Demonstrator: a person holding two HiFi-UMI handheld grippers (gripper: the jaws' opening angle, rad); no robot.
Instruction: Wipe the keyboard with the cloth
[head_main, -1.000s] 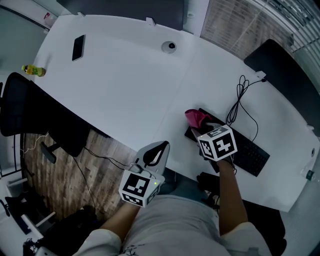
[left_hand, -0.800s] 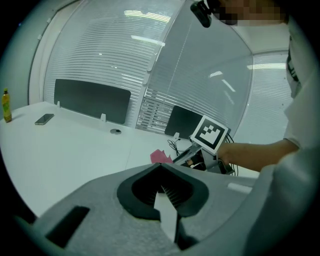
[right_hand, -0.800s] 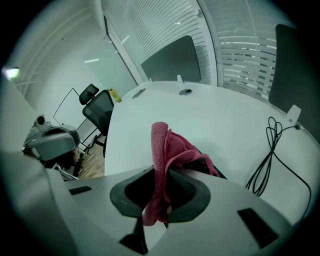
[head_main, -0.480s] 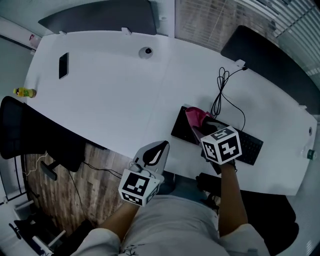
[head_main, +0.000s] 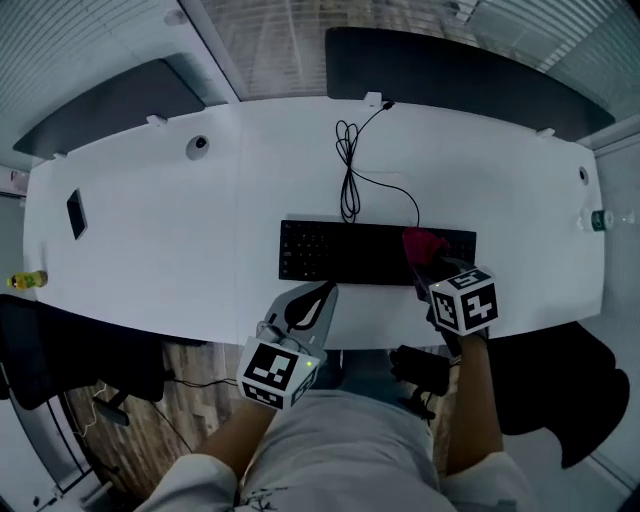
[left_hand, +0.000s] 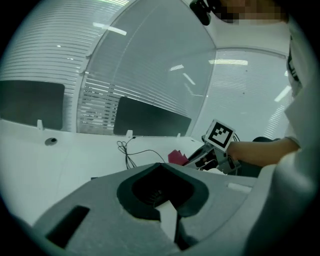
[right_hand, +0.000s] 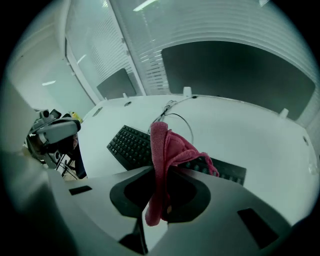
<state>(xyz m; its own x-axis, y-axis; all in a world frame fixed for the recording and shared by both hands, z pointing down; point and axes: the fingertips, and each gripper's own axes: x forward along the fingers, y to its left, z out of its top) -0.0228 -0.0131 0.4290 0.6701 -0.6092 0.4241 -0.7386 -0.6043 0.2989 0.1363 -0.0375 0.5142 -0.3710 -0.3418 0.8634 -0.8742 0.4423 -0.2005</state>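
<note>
A black keyboard (head_main: 350, 252) lies across the white desk (head_main: 180, 240), close to its front edge. My right gripper (head_main: 432, 262) is shut on a pink cloth (head_main: 423, 243), which rests on the keyboard's right part. In the right gripper view the cloth (right_hand: 167, 150) hangs bunched between the jaws over the keys (right_hand: 131, 145). My left gripper (head_main: 312, 300) hovers at the desk's front edge, just below the keyboard's middle, jaws together and holding nothing. The left gripper view catches the cloth (left_hand: 176, 156) and the right gripper (left_hand: 200, 159) off to its right.
The keyboard's cable (head_main: 350, 170) coils back to the desk's far edge. A phone (head_main: 77, 213), a yellow bottle (head_main: 25, 281) and a round puck (head_main: 199, 147) sit at the left. A small bottle (head_main: 600, 219) stands at the right end. Dark chairs (head_main: 540, 390) flank me.
The right gripper has dragged the cloth along the keyboard from its left end to its right part. The head view has swung round. The left gripper stays put.
</note>
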